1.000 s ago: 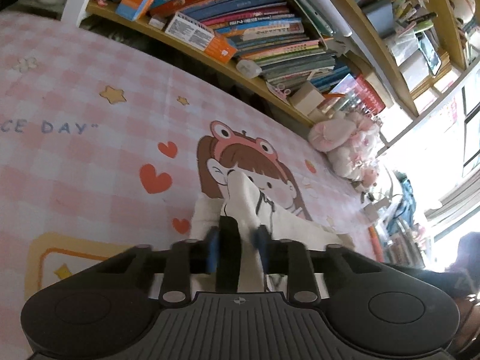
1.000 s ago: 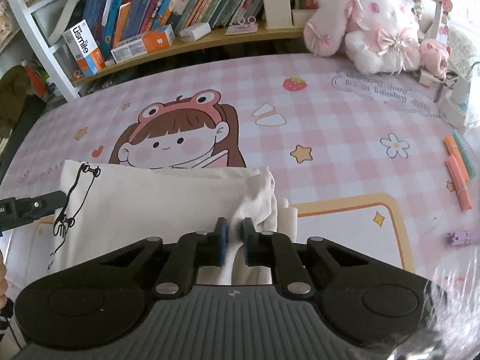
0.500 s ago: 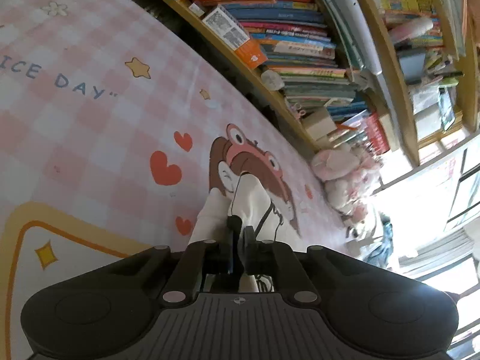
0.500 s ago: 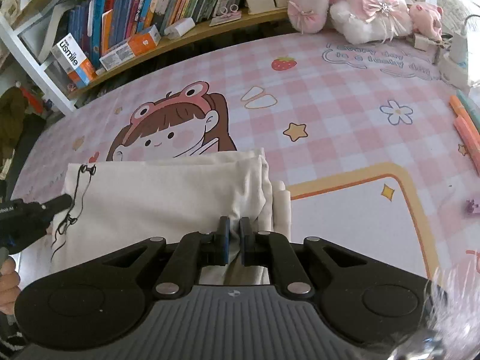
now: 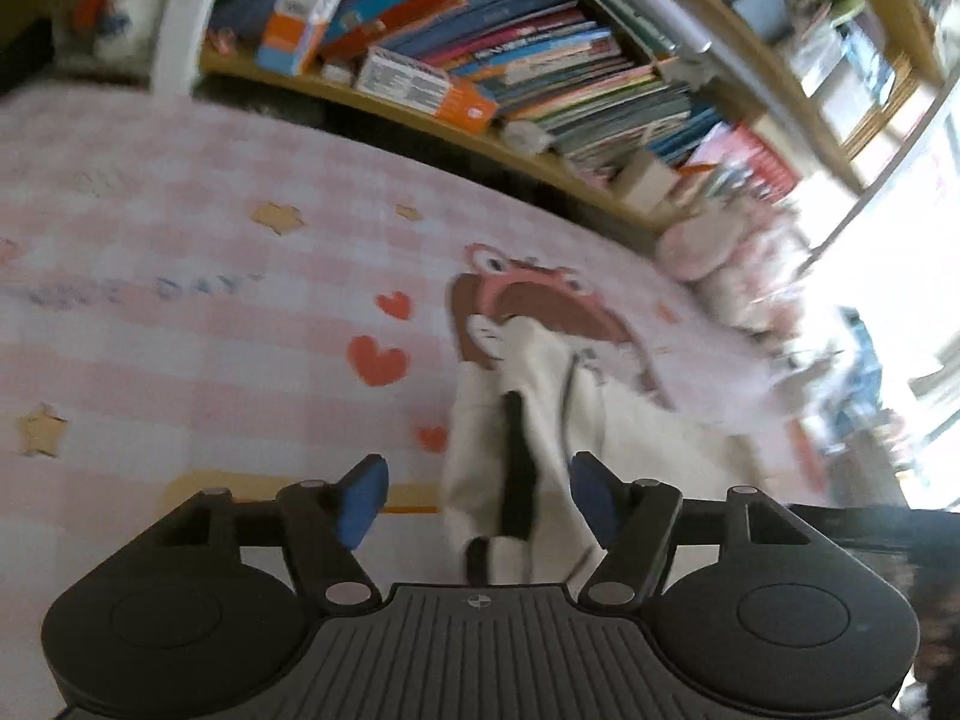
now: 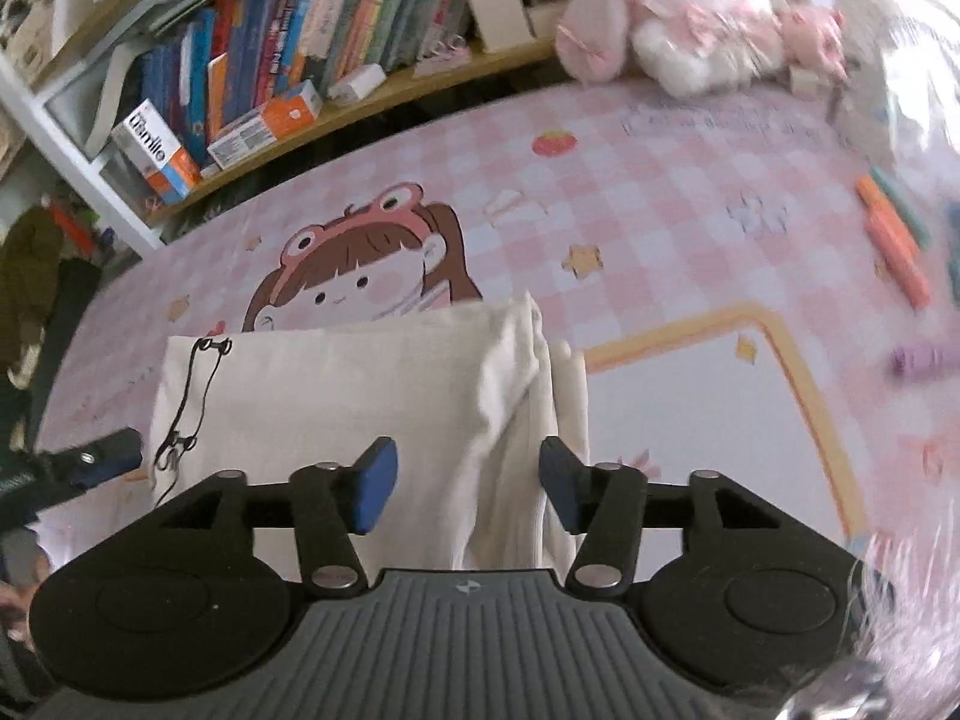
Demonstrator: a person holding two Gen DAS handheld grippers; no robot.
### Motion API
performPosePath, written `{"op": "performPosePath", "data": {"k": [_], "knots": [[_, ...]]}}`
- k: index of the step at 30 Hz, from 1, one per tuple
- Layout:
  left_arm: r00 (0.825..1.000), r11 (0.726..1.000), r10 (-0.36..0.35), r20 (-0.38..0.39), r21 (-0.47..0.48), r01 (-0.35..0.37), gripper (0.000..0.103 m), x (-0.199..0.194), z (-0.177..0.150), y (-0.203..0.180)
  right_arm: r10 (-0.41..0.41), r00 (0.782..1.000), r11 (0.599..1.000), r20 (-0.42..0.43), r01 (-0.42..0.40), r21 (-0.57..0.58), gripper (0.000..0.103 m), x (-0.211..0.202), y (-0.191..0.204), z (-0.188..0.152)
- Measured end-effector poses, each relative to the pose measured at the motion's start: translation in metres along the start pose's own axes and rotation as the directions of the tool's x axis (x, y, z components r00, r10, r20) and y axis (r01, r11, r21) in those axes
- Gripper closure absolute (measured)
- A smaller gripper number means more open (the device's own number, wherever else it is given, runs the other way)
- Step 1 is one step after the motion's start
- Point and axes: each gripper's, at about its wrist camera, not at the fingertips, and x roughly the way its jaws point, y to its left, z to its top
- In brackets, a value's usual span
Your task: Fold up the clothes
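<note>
A folded cream garment (image 6: 336, 396) with a black line drawing lies on the pink checked mat (image 6: 690, 228). My right gripper (image 6: 468, 486) is open, its jaws spread over the garment's right folded edge, holding nothing. My left gripper (image 5: 477, 495) is open too, its jaws on either side of the garment's left end (image 5: 540, 420), where a dark strip shows in the cloth. The left gripper's fingertip (image 6: 114, 456) also shows at the left edge of the right wrist view, beside the garment.
A low wooden shelf packed with books (image 6: 336, 60) runs along the far side of the mat. Pink and white plush toys (image 6: 678, 30) sit at the back right. Coloured pens (image 6: 894, 240) and a purple clip (image 6: 918, 360) lie at the right.
Both grippers were shut on the garment's ends and have opened, letting go of it. The garment now lies flat on the mat.
</note>
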Motion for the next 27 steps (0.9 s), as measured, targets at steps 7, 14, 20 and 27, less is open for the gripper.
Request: {"op": "performPosePath", "data": {"k": [7,14,20,27], "knots": [[0.997,1.000,0.006,-0.077,-0.012,-0.007,0.028,0.012,-0.003,-0.005,0.005,0.999,0.985,-0.040,0.002,0.171,0.033,-0.001,-0.021,-0.016],[0.991,0.989,-0.072,-0.114,-0.139,0.056,0.030,0.023,-0.008,0.010,0.054,0.998,0.946,-0.044,-0.037,0.321,0.036,0.003,-0.037,-0.025],[0.989,0.980,-0.092,-0.113,-0.187,0.070,0.031,0.027,-0.003,0.014,0.054,0.998,0.923,-0.025,-0.040,0.383,0.042,0.007,-0.041,-0.029],[0.979,0.952,-0.162,-0.126,-0.282,0.121,0.067,0.044,-0.002,0.020,0.050,0.998,0.937,-0.034,-0.035,0.347,0.058,0.017,-0.037,-0.027]]}}
